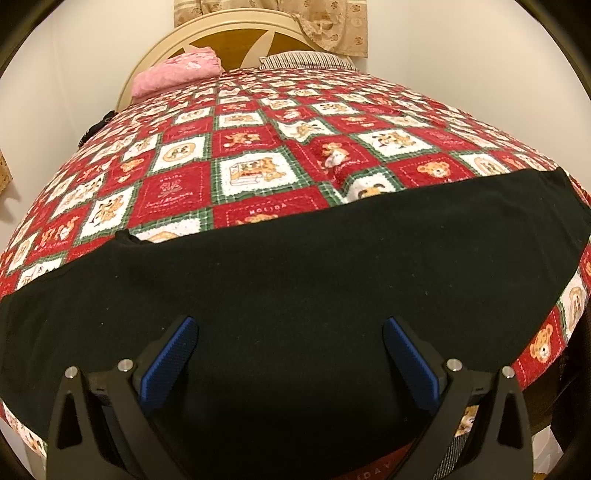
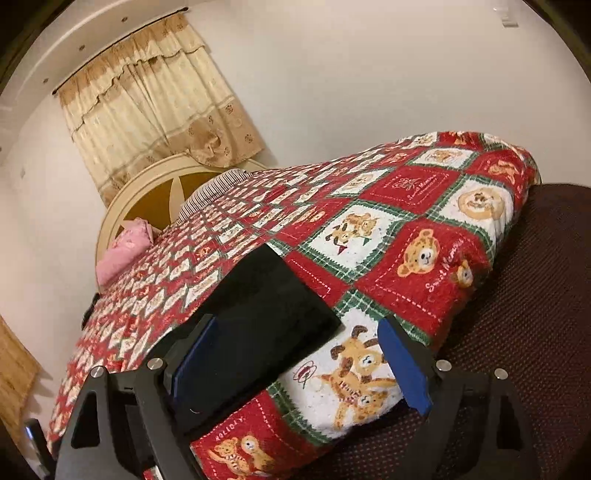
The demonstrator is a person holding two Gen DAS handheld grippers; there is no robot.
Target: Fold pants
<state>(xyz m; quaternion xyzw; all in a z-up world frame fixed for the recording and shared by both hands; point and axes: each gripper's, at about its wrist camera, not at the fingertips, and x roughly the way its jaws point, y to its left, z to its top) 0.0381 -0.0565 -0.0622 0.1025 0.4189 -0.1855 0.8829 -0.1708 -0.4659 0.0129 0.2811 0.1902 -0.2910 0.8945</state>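
The black pants [image 1: 295, 266] lie flat across the near end of the bed, spread left to right on the teddy-bear quilt [image 1: 240, 147]. My left gripper [image 1: 290, 326] is open, its blue pads just above the pants' near part. In the right wrist view one end of the pants [image 2: 258, 317] reaches in from the left. My right gripper [image 2: 299, 325] is open, tilted, over that end's corner, its left pad [image 2: 195, 358] over the cloth and its right pad [image 2: 402, 365] over bare quilt [image 2: 424, 229].
A pink pillow [image 1: 177, 72] and a striped pillow [image 1: 306, 59] lie at the cream headboard [image 1: 221, 33] under beige curtains [image 2: 147, 110]. A dark dotted mesh surface [image 2: 535, 314] sits off the bed's near right corner. White walls flank the bed.
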